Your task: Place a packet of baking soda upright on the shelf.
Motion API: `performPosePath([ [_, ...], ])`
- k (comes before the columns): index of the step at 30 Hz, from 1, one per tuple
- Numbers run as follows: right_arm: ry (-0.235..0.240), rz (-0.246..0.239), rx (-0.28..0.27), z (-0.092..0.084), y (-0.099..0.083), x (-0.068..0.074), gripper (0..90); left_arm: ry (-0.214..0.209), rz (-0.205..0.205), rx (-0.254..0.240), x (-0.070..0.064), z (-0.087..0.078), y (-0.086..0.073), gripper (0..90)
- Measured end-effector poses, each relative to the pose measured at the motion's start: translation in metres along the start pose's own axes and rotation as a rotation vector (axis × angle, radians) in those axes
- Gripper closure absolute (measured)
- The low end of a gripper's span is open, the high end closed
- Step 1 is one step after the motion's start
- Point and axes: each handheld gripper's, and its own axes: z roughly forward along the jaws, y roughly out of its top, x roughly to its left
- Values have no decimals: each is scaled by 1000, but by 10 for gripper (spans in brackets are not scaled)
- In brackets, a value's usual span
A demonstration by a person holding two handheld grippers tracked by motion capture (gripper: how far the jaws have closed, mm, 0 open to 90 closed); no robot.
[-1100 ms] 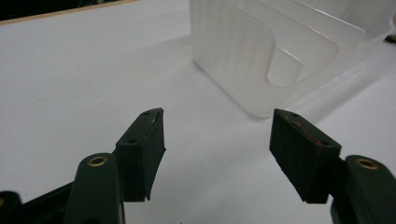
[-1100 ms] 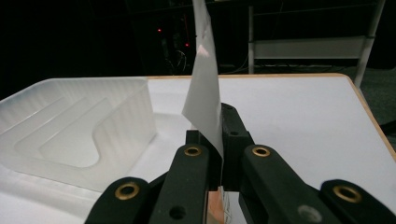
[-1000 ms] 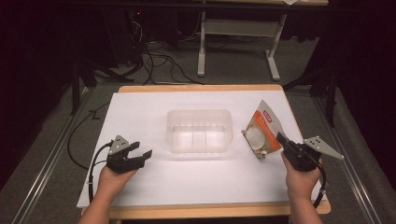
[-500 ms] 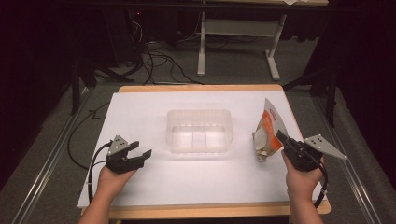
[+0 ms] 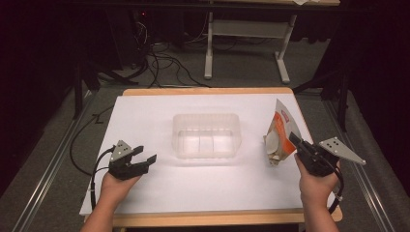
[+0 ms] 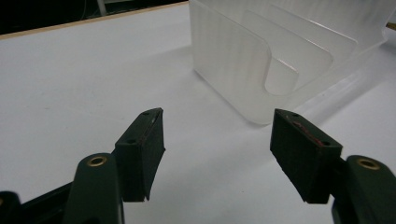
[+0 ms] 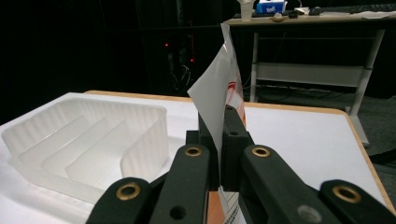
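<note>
Your right tongs (image 5: 293, 140) are clamped on the pouch (image 5: 280, 135), held upright over the bench (image 5: 145, 116) just right of the clear tray (image 5: 207, 121), while your left tongs (image 5: 145, 153) rest wide apart and empty on the bench left of the tray.

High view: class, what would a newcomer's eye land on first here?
First, the orange-and-white packet held upright at the table's right side, pinched in the right hand-held gripper. Next, the clear plastic tray with dividers in the middle of the white table. The left hand-held gripper rests open at the left, holding nothing.
</note>
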Motion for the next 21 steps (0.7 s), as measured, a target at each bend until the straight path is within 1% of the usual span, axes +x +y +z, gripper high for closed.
performPosePath([
  [3,3,-1,2,2,5,1,900,-2,-1,-11,0,-1,0,353],
  [4,4,-2,1,4,11,3,900,-2,-2,-12,0,-1,0,353],
  [7,8,-9,-11,5,20,9,900,-3,-2,-18,0,-2,1,352],
  [8,8,-9,-11,5,20,9,900,-3,-2,-18,0,-2,1,352],
  [13,24,-25,-32,10,34,19,900,-3,-2,-15,1,-1,0,352],
  [14,34,-21,-35,13,38,22,900,-5,-2,-16,1,-1,1,352],
  [16,39,-16,-37,15,40,23,900,-6,-1,-16,1,-2,1,352],
  [18,46,-26,-42,18,45,28,900,-4,-3,-22,1,-2,1,352],
  [19,50,-24,-46,19,48,30,900,-4,-5,-23,1,-3,1,352],
  [20,56,-29,-49,20,53,34,900,-4,-5,-24,1,-3,1,352],
  [21,56,-29,-49,20,53,34,900,-5,-5,-24,1,-3,1,352],
])
